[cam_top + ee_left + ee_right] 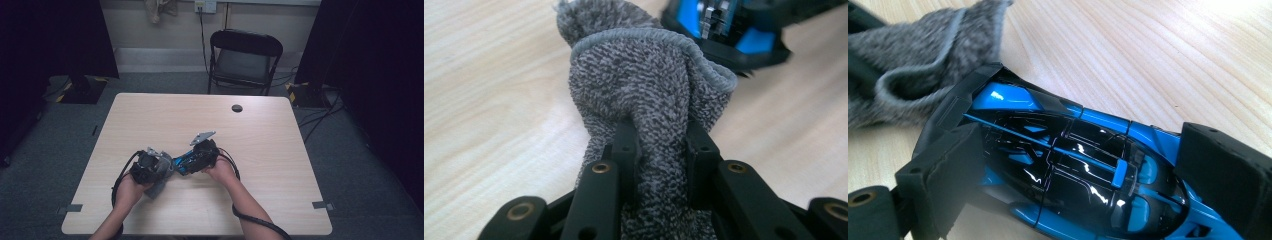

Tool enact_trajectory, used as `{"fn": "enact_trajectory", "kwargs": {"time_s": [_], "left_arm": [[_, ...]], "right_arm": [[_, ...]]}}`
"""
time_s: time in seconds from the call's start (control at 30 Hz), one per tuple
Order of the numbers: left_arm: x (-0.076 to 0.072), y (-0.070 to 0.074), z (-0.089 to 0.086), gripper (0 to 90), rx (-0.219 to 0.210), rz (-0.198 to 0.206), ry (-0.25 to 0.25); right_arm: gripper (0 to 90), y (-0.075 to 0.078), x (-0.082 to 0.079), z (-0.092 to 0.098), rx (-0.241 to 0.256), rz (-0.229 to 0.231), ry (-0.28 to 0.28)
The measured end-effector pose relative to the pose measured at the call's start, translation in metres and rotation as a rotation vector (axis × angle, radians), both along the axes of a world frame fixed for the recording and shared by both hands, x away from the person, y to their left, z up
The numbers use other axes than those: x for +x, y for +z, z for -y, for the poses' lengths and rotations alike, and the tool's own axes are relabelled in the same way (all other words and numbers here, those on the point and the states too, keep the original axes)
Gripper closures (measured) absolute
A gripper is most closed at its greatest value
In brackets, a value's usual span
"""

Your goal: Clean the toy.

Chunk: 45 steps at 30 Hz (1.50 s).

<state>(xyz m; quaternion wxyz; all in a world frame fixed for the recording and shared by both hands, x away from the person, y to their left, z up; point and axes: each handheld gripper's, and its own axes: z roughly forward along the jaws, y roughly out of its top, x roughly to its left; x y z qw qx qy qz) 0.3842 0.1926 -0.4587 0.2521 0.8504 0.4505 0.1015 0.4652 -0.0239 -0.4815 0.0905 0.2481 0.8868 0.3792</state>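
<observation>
Mid-table, left gripper (pixel 659 135) pinches grey sock (pixel 644 85); right gripper (pixel 1083 165) seemingly clamps toy car (pixel 1073 165).

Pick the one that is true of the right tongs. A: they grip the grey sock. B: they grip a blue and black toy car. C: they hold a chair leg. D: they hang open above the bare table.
B: in the right gripper view the jaws of the right tongs sit against both sides of the blue and black toy car, whose nose points at the opening of the grey sock held by the left tongs.
</observation>
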Motion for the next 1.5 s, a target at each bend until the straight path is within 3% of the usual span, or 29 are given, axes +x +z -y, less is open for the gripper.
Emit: {"fn": "enact_trajectory", "kwargs": {"time_s": [0.23,0.6,0.77,0.97,1.2,1.33,1.4,1.5], "left_arm": [[-0.011,0.002,0.012,72.5,0.039,0.006,-0.054],[-0.022,0.004,0.024,72.6,0.029,0.007,-0.089],[-0.024,0.006,0.030,72.8,0.044,0.010,-0.102],[-0.023,0.010,0.019,73.1,0.038,0.012,-0.073],[-0.016,0.018,-0.013,73.2,-0.030,0.022,0.024],[-0.015,0.018,-0.017,73.2,-0.003,0.035,0.038],[-0.014,0.017,-0.018,73.2,-0.028,0.023,0.041],[-0.015,0.017,-0.016,73.3,-0.013,0.021,0.025]], "right_arm": [[5.0,0.000,0.000,0.000,-0.001,-0.002,0.001],[5.0,0.000,-0.001,0.000,0.006,0.001,0.000],[5.0,0.000,-0.001,0.000,0.006,0.001,0.000],[5.0,-0.001,-0.001,0.001,0.010,0.004,-0.001],[5.0,-0.001,-0.001,0.000,0.008,0.003,-0.002],[5.0,-0.001,-0.001,0.000,0.011,0.005,-0.003],[5.0,-0.001,-0.001,0.000,0.010,0.006,-0.004],[5.0,-0.001,-0.001,0.000,0.010,0.005,-0.004]]}}
